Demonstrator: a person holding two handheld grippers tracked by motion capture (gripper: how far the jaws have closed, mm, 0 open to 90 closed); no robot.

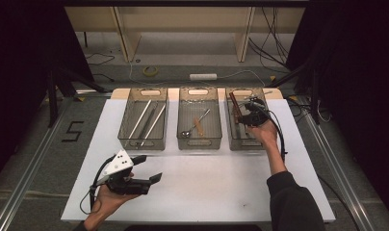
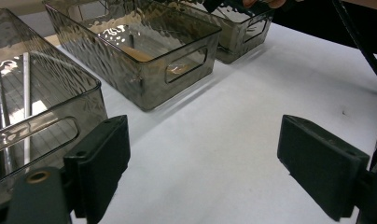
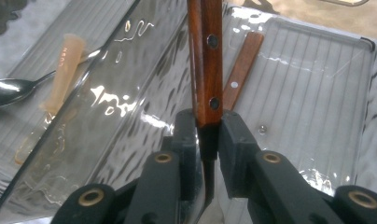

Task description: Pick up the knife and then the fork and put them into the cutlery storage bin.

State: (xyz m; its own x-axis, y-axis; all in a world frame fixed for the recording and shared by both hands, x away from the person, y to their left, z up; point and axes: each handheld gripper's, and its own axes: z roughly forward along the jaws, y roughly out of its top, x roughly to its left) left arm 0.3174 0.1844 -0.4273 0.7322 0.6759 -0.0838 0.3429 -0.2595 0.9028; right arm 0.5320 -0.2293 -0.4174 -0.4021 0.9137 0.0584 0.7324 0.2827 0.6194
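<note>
Upper right of the high view | right gripper (image 3: pixel 207 135) clamps wooden-handled knife (image 3: pixel 206 60) over right bin (image 1: pixel 232 139) | placing pending | left gripper (image 2: pixel 203 172) wide, idle

A black numeral 5 (image 1: pixel 73 131) is showing on the grey floor at the left of the frame in the high view, just beside the white table's left edge; it is made of straight angular strokes, like strips of tape. In the right gripper view, faint reddish print is running along a pale translucent handle (image 3: pixel 65 65) at the upper left of the frame, too small and blurred to read. No other text, label or brand is showing legibly.
</note>
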